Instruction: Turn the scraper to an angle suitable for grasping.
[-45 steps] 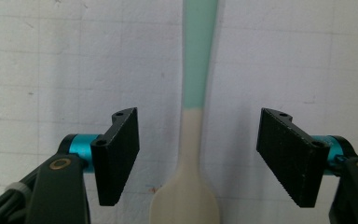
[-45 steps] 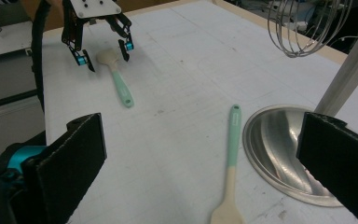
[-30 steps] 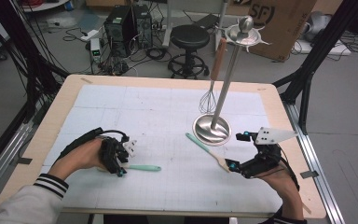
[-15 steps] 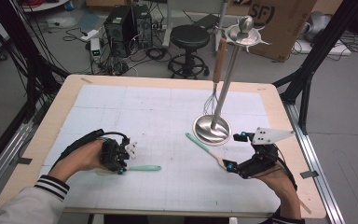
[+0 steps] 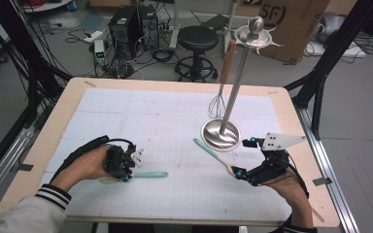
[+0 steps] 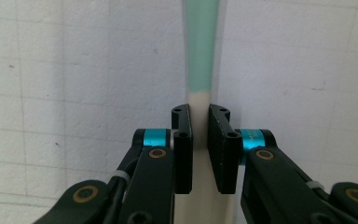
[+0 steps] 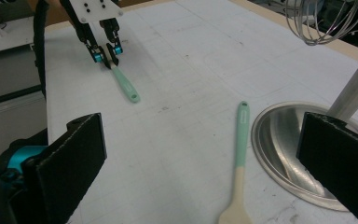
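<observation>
The left gripper (image 5: 125, 167) sits low on the mat (image 5: 175, 126) at the near-left. Its jaws have just been closing and now pinch the cream shaft of a green-handled utensil (image 5: 150, 174), seen tight between the pads in the left gripper view (image 6: 200, 105). The green handle points away from the jaws, flat on the mat. Which end the head is on cannot be told; it is hidden under the gripper.

The right gripper (image 5: 239, 171) rests at the near-right, jaws wide apart and holding nothing. A second utensil, a spatula (image 5: 213, 154), lies between them, green handle toward the stand base (image 5: 220, 134), cream head nearest the gripper, as the right gripper view (image 7: 239, 154) shows. The whisk (image 5: 217, 104) hangs from the stand's top rack.

Risks, as a judgement:
- The left grip is on a narrow, smooth shaft near one end. On lifting, the long handle may swing down or rotate in the pads, since most of the length hangs outside the grip.
- If the shaft sits off-centre on the pads, it could slip out when lifted.
- The right jaws are well open above a thin, flat spatula; closing from too high would miss it, closing too low would scrape the mat.
- The spatula handle tip lies just beside the base rim; dragging it could knock the base and shake the stand and whisk.
- Hanging either utensil calls for a small hole over a hook; a rotated grip would spoil that.
</observation>
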{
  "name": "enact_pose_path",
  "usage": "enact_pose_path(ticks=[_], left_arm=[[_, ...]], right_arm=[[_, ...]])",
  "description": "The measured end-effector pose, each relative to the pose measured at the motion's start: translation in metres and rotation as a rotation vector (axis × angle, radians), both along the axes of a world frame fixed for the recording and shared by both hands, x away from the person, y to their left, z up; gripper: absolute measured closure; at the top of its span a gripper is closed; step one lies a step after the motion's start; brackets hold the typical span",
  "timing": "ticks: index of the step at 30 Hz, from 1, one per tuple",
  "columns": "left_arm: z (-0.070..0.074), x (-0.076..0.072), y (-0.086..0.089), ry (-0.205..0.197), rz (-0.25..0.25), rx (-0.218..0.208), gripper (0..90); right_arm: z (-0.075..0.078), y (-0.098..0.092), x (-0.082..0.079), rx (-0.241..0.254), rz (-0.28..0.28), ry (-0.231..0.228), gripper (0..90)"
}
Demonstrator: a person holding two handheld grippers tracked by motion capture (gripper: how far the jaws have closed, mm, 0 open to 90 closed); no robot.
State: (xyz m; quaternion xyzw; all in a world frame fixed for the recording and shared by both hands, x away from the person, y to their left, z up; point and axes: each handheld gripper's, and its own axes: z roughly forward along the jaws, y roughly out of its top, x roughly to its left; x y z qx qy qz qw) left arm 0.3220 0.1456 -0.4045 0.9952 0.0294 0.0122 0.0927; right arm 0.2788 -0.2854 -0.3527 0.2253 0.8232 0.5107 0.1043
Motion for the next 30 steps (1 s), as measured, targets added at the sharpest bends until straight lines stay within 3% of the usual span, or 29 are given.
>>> enact_pose_path(ticks=[4,7,18,22,30], left_arm=[[0.003,0.001,0.001,-0.006,0.006,-0.043,80.7],[0.010,0.003,0.004,-0.008,0.020,-0.100,80.8],[0.049,-0.001,0.014,-0.004,0.065,-0.403,80.7],[0.060,-0.004,0.014,0.003,0.071,-0.486,80.6],[0.077,-0.010,0.013,-0.007,0.082,-0.611,80.7]], right_arm=[[0.000,-0.002,0.000,0.002,-0.006,0.000,0.0],[0.000,-0.004,0.000,0.003,-0.011,-0.002,0.0],[0.001,-0.008,-0.001,0.011,-0.017,-0.004,0.0],[0.002,-0.007,-0.001,0.008,-0.014,-0.008,0.0],[0.002,-0.006,0.000,0.005,-0.015,-0.015,0.0]])
